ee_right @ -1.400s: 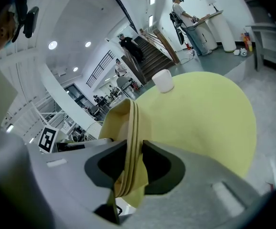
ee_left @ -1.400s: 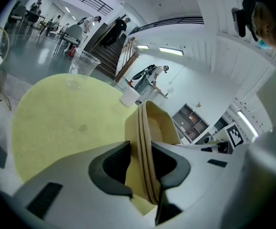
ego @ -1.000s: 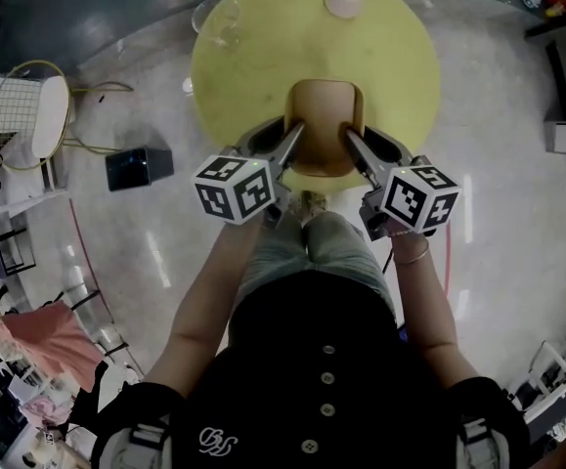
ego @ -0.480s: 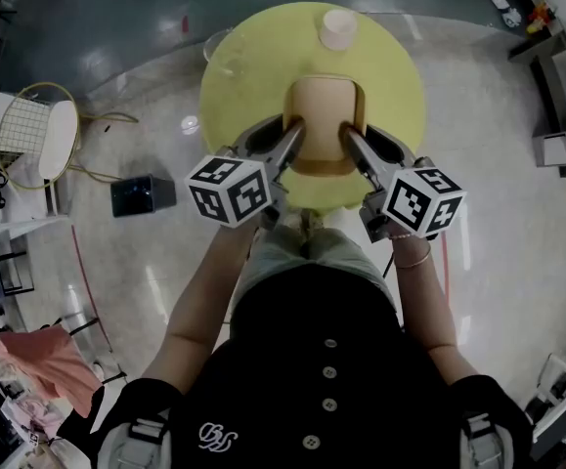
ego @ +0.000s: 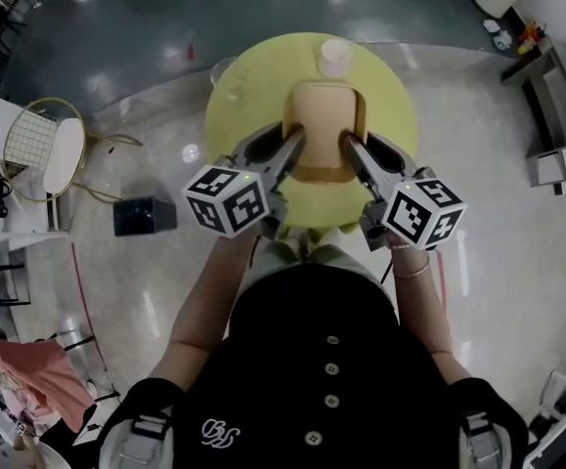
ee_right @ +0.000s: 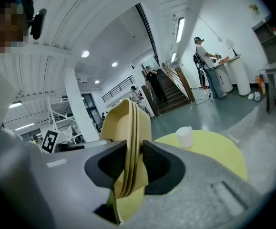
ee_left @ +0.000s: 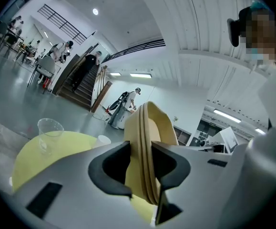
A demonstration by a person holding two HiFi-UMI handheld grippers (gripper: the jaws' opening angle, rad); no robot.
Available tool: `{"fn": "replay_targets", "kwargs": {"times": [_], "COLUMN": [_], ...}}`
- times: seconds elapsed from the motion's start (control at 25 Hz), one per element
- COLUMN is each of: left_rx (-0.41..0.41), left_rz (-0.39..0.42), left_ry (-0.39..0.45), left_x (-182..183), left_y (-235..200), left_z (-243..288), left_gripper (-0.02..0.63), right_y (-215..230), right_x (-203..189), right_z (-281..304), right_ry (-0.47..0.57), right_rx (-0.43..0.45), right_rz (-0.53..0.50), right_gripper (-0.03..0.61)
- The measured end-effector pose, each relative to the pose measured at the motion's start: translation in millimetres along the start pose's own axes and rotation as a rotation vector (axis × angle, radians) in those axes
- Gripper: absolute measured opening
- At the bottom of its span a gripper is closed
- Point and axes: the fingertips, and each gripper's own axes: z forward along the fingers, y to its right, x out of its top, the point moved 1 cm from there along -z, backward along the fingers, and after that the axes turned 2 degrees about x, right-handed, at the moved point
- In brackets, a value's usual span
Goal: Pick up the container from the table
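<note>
A tan rectangular container [ego: 324, 128] with a lid hangs above the round yellow table [ego: 251, 106]. My left gripper [ego: 293, 146] is shut on its left rim, and my right gripper [ego: 346, 146] is shut on its right rim. In the left gripper view the container's layered rim [ee_left: 147, 142] stands on edge between the dark pads [ee_left: 116, 163]. The right gripper view shows that rim [ee_right: 129, 142] clamped the same way between its pads [ee_right: 158, 165].
A white cup [ego: 333, 56] stands at the table's far edge, and a clear plastic cup [ego: 223, 72] stands at its far left. On the floor to the left are a dark box [ego: 144, 214] and a wire stool [ego: 38, 149]. People stand in the hall beyond.
Both grippers have risen together with the container, which now hangs higher over the table. The table and floor look smaller and farther below.
</note>
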Motion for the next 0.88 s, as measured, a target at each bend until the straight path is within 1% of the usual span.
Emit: {"fn": "replay_targets", "kwargs": {"times": [0.4, 0.6, 0.88], "left_rx": [-0.021, -0.042, -0.043], "left_rz": [0.017, 0.023, 0.01], "left_ry": [0.054, 0.057, 0.065], "left_x": [17, 16, 16], "left_y": [14, 23, 25], "left_z": [-7, -9, -12], "left_gripper": [0.106, 0.106, 0.106], "right_y": [-12, -13, -15], "right_x": [18, 19, 18], "right_z": [-7, -15, -18], "right_ry": [0.047, 0.076, 0.09], "right_rx": [0.019, 0.01, 0.015], "right_rz": [-0.036, -0.03, -0.039], "right_gripper": [0.087, 0.087, 0.087]}}
